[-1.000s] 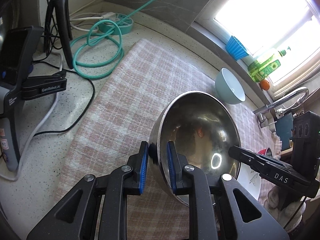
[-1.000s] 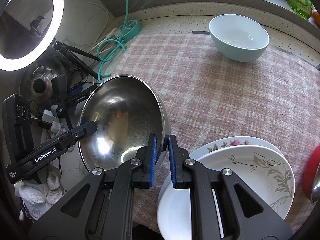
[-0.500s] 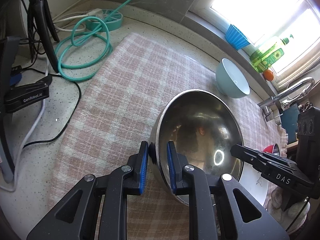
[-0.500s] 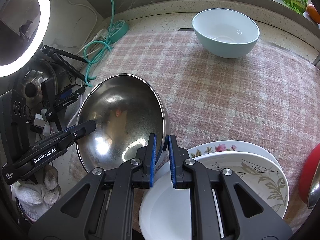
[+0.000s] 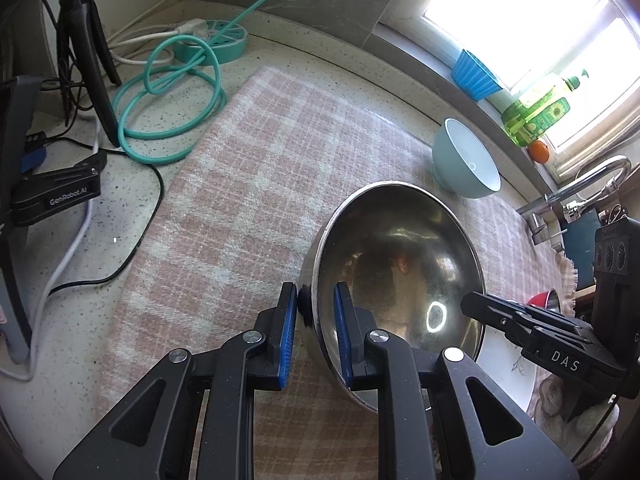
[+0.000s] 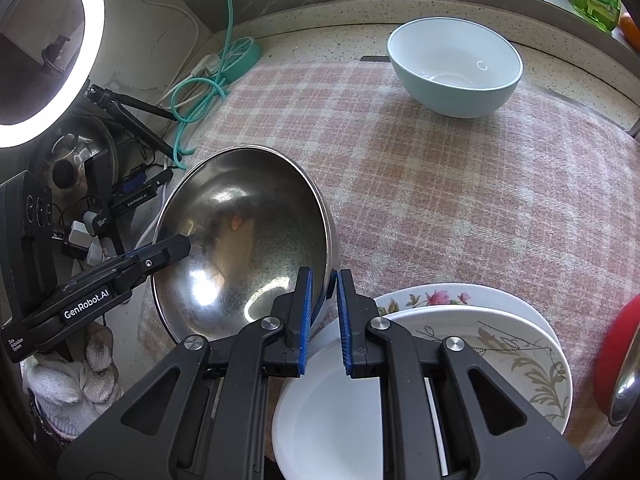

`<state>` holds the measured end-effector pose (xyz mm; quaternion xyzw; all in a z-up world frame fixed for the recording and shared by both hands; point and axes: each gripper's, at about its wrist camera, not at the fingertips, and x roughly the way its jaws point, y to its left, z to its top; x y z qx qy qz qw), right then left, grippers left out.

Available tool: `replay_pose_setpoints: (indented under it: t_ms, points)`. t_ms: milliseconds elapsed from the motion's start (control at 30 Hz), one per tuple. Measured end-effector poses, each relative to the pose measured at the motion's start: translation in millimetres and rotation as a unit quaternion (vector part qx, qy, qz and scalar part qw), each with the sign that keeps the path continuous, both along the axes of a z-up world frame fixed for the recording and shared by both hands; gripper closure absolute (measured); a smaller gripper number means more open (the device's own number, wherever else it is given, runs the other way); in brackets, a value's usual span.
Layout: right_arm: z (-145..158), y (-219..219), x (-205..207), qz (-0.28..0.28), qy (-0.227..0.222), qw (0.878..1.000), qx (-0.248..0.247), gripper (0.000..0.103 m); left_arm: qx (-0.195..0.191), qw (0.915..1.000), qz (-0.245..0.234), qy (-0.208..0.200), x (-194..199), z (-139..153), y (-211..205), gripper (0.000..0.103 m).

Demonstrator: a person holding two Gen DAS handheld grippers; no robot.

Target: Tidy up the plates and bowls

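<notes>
Left wrist view, nearest: the left gripper [image 5: 316,320] has its fingers [image 5: 289,332] clenched on the rim of the steel bowl [image 5: 400,280], one blue pad outside the wall, one inside.
Steel bowl: held tilted above the checked cloth [image 5: 256,200], its hollow facing the camera.
Opposite rim: the right gripper [image 5: 472,308] reaches in from the right edge and grasps the far side of the same bowl.
Under the bowl's right side: a white plate [image 5: 508,364] shows partly.
Farther on the cloth: a light blue bowl [image 5: 464,160] stands upright near the back edge of the counter [image 5: 120,240], well apart from the steel bowl.
Back left corner of the counter: a coiled teal cable [image 5: 168,92] and a black tripod [image 5: 84,40].
Right wrist view, nearest: the right gripper [image 6: 323,312] with fingers [image 6: 304,316] pinching the steel bowl [image 6: 240,240] at its near rim.
Just beside, lower right: a stack of plates [image 6: 480,332], a plain white one in front, patterned ones behind, on the cloth's near edge.
Left side: the left gripper [image 6: 176,246] grips the bowl's far rim.
Far: the light blue bowl [image 6: 452,68] by the counter's back edge.
</notes>
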<state>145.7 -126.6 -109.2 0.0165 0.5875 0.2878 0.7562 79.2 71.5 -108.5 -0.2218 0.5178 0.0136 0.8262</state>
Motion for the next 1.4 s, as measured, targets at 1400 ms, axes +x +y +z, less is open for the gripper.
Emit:
replay_pose_setpoints:
  t_ms: [1400]
  points:
    - [81.2, -239.5, -37.2, -0.138, -0.073, 0.986, 0.057, 0.054, -0.049, 0.9938, -0.061, -0.08, -38.5, 67.9, -126.7, 0.083]
